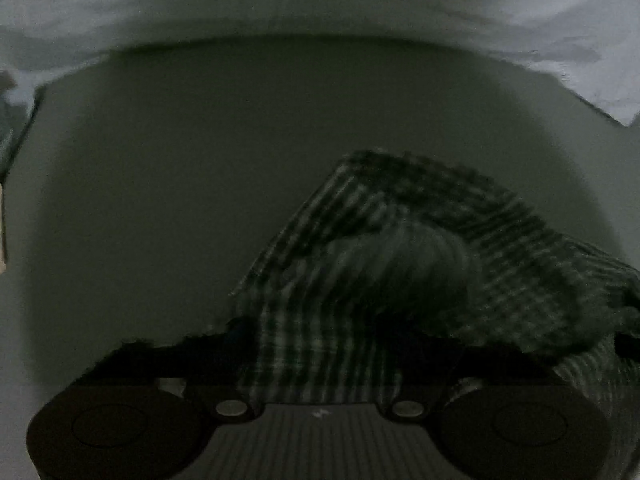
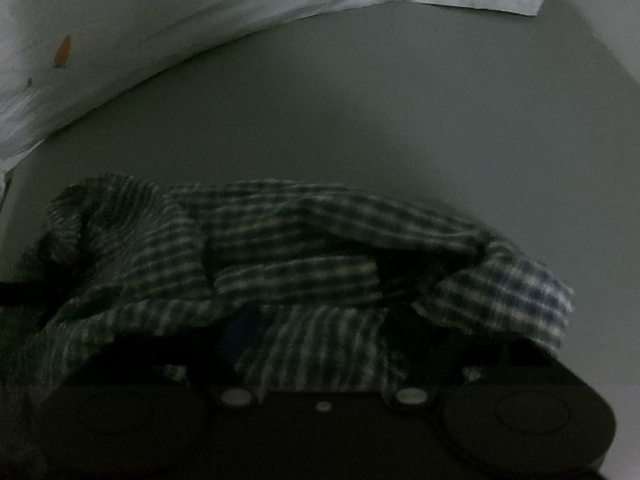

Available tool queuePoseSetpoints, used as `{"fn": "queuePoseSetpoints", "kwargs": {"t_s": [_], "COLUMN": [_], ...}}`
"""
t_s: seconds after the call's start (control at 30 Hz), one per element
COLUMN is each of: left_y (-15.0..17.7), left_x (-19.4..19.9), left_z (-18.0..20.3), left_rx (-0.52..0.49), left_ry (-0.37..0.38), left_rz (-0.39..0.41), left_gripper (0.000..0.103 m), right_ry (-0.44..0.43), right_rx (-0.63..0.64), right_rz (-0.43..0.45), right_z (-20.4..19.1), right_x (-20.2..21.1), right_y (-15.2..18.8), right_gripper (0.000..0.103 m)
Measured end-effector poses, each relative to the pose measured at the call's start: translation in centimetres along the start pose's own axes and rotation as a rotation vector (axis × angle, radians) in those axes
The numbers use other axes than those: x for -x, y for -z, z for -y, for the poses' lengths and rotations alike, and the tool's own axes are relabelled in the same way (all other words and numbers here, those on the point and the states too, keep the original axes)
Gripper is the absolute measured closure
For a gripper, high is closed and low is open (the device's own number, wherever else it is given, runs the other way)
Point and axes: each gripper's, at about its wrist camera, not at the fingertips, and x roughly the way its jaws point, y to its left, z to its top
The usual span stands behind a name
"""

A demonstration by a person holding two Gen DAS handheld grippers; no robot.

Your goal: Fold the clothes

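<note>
Checked garment (image 1: 400,264): bunched in a heap on the grey table (image 1: 200,200), nearer the cameras than the white sheet (image 1: 320,0) along the table's far side.
Left gripper (image 1: 320,344): cloth runs between its fingers and drapes over them; the fingers are hidden, so I cannot tell whether they clamp it.
Right gripper (image 2: 320,344): likewise buried under the checked garment (image 2: 280,248); its grip cannot be told.
Left wrist view only: the garment rises in a peaked fold right of centre, with bare table to its left.
Right wrist view only: an orange mark (image 2: 63,50) on the white sheet (image 2: 120,40), the sheet's far corner, and a paler blue-checked flap (image 2: 532,300) at the garment's right end.
</note>
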Motion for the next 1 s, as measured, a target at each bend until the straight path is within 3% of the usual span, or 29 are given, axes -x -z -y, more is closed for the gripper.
{"fn": "queuePoseSetpoints", "kwargs": {"t_s": [0.03, 0.13, 0.33, 0.43, 0.5, 0.6, 0.67, 0.8, 0.9, 1.0], "left_y": [-0.1, -1.1, -4.8, -6.7, -6.9, -5.4, -3.6, 1.2, 5.5, 9.1], "left_x": [-0.3, 2.0, 11.1, 15.6, 16.8, 16.0, 15.0, 13.6, 13.6, 13.8], "left_z": [-0.2, -1.6, -7.1, -9.9, -10.7, -12.0, -12.9, -14.3, -15.6, -17.1], "left_rx": [0.019, 0.103, 0.283, 0.323, 0.307, 0.324, 0.349, 0.400, 0.438, 0.485], "left_ry": [-0.002, -0.007, -0.013, -0.029, -0.098, -0.181, -0.213, -0.258, -0.287, -0.303], "left_rz": [-0.010, 0.079, 0.370, 0.509, 0.555, 0.527, 0.480, 0.374, 0.291, 0.210], "left_gripper": [0.091, 0.101, 0.102, 0.102, 0.102, 0.102, 0.102, 0.101, 0.101, 0.101], "right_ry": [0.019, 0.028, 0.088, 0.017, -0.003, -0.011, -0.039, 0.003, 0.042, 0.081], "right_rx": [0.017, 0.025, 0.067, 0.036, 0.026, 0.043, 0.058, 0.078, 0.092, 0.119], "right_rz": [0.013, 0.149, 0.501, 0.595, 0.614, 0.568, 0.473, 0.251, 0.176, 0.155], "right_z": [-0.3, -0.4, -1.2, -1.3, -1.5, -2.1, -1.9, -1.9, -2.0, -2.0], "right_x": [0.3, 3.3, 11.5, 14.9, 15.6, 14.3, 12.0, 6.8, 4.5, 3.1], "right_y": [-0.1, -1.7, -9.6, -13.9, -15.1, -13.9, -11.5, -6.1, -3.8, -3.3], "right_gripper": [0.099, 0.102, 0.103, 0.103, 0.099, 0.090, 0.082, 0.081, 0.058, 0.051]}}
